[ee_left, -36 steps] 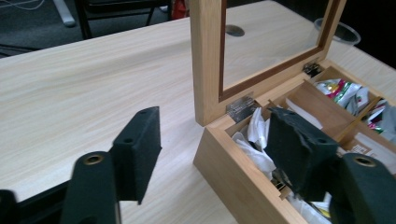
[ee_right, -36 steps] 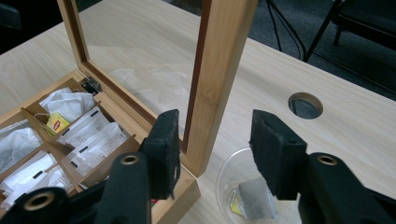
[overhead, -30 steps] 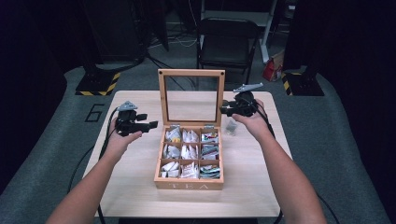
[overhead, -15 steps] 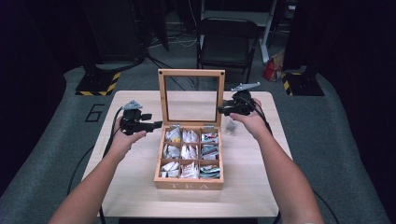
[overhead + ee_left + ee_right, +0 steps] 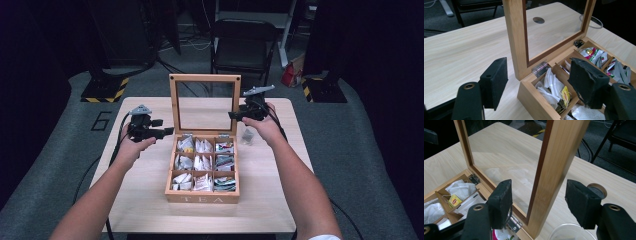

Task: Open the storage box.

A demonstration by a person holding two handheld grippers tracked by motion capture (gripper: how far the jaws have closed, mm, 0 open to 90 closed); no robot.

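The right gripper is held up beside the right upright of the open lid of a wooden tea box. In the right gripper view its two black foam pads stand wide apart with the lid's wooden frame between them, and neither pad touches the wood; these jaws have just been opening. Below them the rim of a clear plastic cup shows, standing on the table just right of the box's rear corner.

The left gripper hovers at the box's left rear corner, near the lid's left upright. In the left gripper view its pads are also well apart and hold nothing; one stands over the bare table, the other over the compartments. These jaws have just been closing a little.

The box sits near the middle of the light wooden table, lid standing upright on metal hinges, with a clear pane in the frame. The letters "TEA" are on its front wall. Nine compartments hold paper tea sachets, mostly white, some with green and red print. One teabag carries a yellow tag with a red label, too small to read.

A large "6" is marked on the grey floor mat left of the table. A black chair stands beyond the far edge.
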